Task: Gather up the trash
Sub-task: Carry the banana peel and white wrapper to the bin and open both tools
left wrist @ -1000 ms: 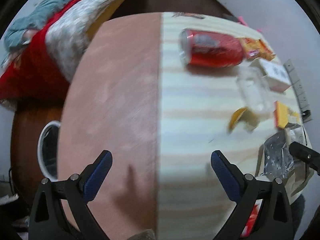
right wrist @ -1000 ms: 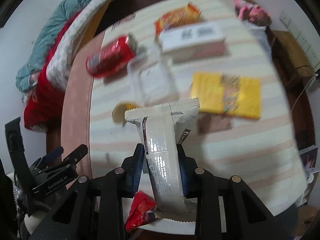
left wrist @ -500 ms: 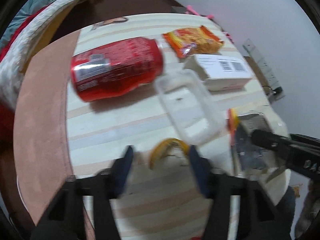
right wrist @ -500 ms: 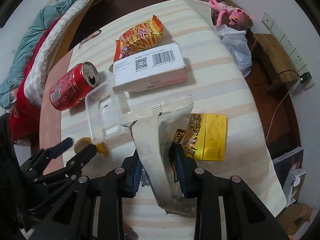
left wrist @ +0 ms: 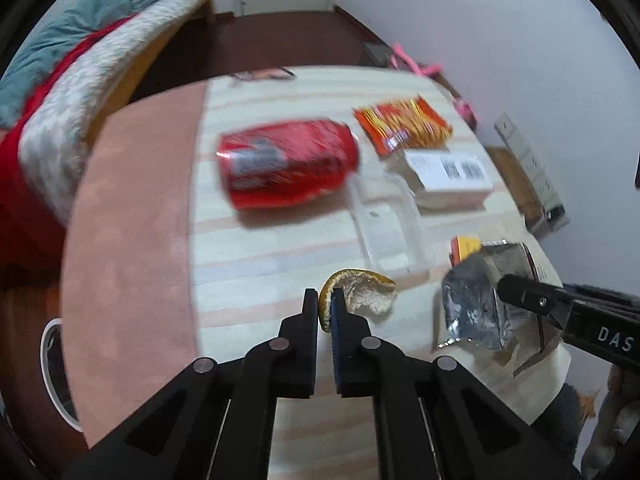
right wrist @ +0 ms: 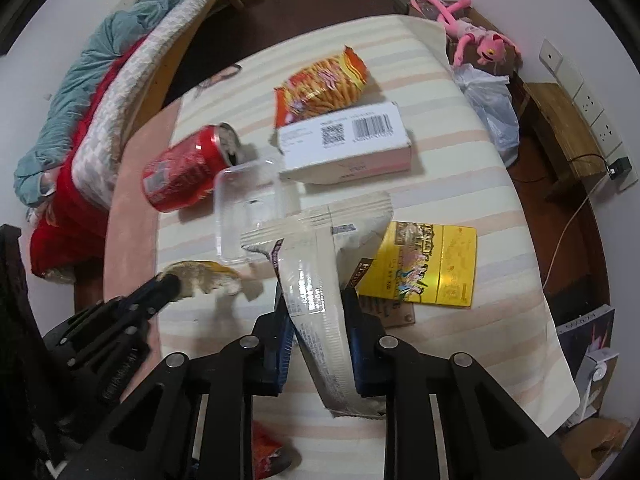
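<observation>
My left gripper (left wrist: 325, 300) is shut on the edge of an orange peel (left wrist: 360, 290) lying on the striped tablecloth; it also shows in the right wrist view (right wrist: 204, 274). My right gripper (right wrist: 316, 312) is shut on a white and silver snack wrapper (right wrist: 316, 264), held above the table; its silver inside shows in the left wrist view (left wrist: 476, 304). Also on the table are a red soda can (left wrist: 286, 168) on its side, a clear plastic tray (left wrist: 386, 224), an orange chip bag (left wrist: 402, 124), a white barcode box (right wrist: 344, 140) and a yellow packet (right wrist: 428, 264).
A bed with red, white and teal bedding (left wrist: 68, 80) stands to the left. A white-rimmed bin (left wrist: 54, 364) sits below the table's left edge. A pink plush toy (right wrist: 464, 32), a plastic bag (right wrist: 492, 100) and a wall socket strip (right wrist: 588, 100) lie at the right. A red wrapper (right wrist: 268, 450) lies below my right gripper.
My left gripper swung right across the table, went down to the orange peel and shut on its edge. My right gripper kept hold of the wrapper and drew back a little.
</observation>
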### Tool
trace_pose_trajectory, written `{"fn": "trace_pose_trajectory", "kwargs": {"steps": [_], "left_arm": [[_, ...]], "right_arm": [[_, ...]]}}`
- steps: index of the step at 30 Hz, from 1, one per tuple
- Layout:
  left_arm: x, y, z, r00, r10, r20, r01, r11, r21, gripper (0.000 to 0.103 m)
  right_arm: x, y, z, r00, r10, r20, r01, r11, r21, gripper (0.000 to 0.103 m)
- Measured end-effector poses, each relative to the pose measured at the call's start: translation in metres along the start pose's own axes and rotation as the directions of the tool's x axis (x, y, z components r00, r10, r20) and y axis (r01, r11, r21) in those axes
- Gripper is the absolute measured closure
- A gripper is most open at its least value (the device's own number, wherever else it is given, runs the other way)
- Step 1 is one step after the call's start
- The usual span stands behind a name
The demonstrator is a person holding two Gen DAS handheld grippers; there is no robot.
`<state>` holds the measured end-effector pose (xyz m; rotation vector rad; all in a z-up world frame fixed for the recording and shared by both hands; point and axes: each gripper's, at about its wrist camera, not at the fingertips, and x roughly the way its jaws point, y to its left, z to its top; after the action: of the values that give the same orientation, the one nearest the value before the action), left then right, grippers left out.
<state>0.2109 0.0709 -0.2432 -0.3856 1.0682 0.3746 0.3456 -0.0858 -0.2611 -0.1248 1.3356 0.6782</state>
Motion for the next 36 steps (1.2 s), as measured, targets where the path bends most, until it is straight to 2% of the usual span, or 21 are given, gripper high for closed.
{"fn": "trace_pose_trajectory", "kwargs": {"steps": [7,11,17,22,24,29,34,36], "left_arm": [[-0.053,0.042,0.000,0.995,0.048,0.092,-0.041,0.996,-0.075,0.100],[-0.084,0.067,-0.003,0.984,0.101,0.145,-0.085,0.990,-0.109,0.100],[-0.134,0.118,-0.010,0.963,0.169,0.211,-0.131,0.975,-0.182,0.100],[-0.172,0.178,-0.024,0.940,0.240,0.243,-0.175,0.949,-0.261,0.100],[-0.188,0.211,-0.035,0.928,0.280,0.247,-0.200,0.932,-0.302,0.100],[-0.202,0.290,-0.070,0.914,0.345,0.211,-0.238,0.880,-0.411,0.100],[-0.187,0.374,-0.116,0.927,0.356,0.119,-0.243,0.811,-0.532,0.100],[-0.172,0.405,-0.135,0.938,0.339,0.071,-0.239,0.783,-0.575,0.100]], "right_arm": [[-0.028,0.019,-0.004,0.998,0.045,0.042,-0.044,0.999,-0.031,0.079],[-0.045,0.049,-0.005,0.995,0.084,0.063,-0.079,0.994,-0.079,0.080],[-0.061,0.128,-0.008,0.984,0.163,0.074,-0.147,0.971,-0.190,0.080],[-0.059,0.218,-0.019,0.971,0.234,0.043,-0.210,0.929,-0.304,0.080],[-0.051,0.256,-0.027,0.967,0.255,0.017,-0.234,0.908,-0.347,0.080],[-0.014,0.351,-0.052,0.955,0.286,-0.074,-0.289,0.856,-0.429,0.080],[0.056,0.438,-0.087,0.951,0.253,-0.178,-0.308,0.820,-0.482,0.080],[0.092,0.466,-0.104,0.947,0.224,-0.230,-0.311,0.815,-0.490,0.080]]}}
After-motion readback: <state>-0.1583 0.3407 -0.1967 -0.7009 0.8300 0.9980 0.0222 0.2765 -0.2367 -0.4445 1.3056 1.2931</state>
